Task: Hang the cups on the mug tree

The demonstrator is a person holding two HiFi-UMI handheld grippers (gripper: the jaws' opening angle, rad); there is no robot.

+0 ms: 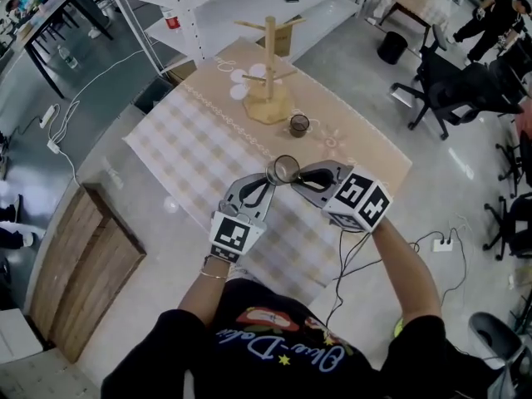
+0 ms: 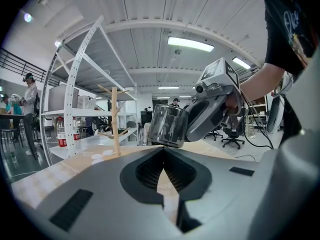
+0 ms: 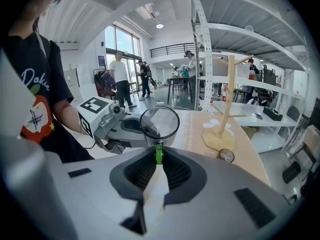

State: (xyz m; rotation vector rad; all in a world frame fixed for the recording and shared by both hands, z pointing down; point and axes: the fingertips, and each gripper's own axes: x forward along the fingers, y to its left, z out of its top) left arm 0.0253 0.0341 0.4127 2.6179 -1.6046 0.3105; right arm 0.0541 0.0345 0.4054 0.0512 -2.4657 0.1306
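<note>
A clear glass cup (image 1: 286,169) with a green handle (image 3: 159,153) hangs over the near part of the checked table (image 1: 199,152). My right gripper (image 1: 298,178) is shut on that handle, and the cup's round opening (image 3: 159,123) faces the right gripper view. My left gripper (image 1: 270,178) is shut, with its tips right under the cup's edge (image 2: 169,125); I cannot tell whether it pinches the glass. The wooden mug tree (image 1: 268,73) stands bare at the table's far end. A second dark cup (image 1: 298,125) sits beside its base.
A white metal rack (image 1: 208,7) stands behind the table. Black office chairs (image 1: 449,90) are at the right and a wooden board (image 1: 83,264) lies on the floor at the left. People stand far back (image 3: 120,76).
</note>
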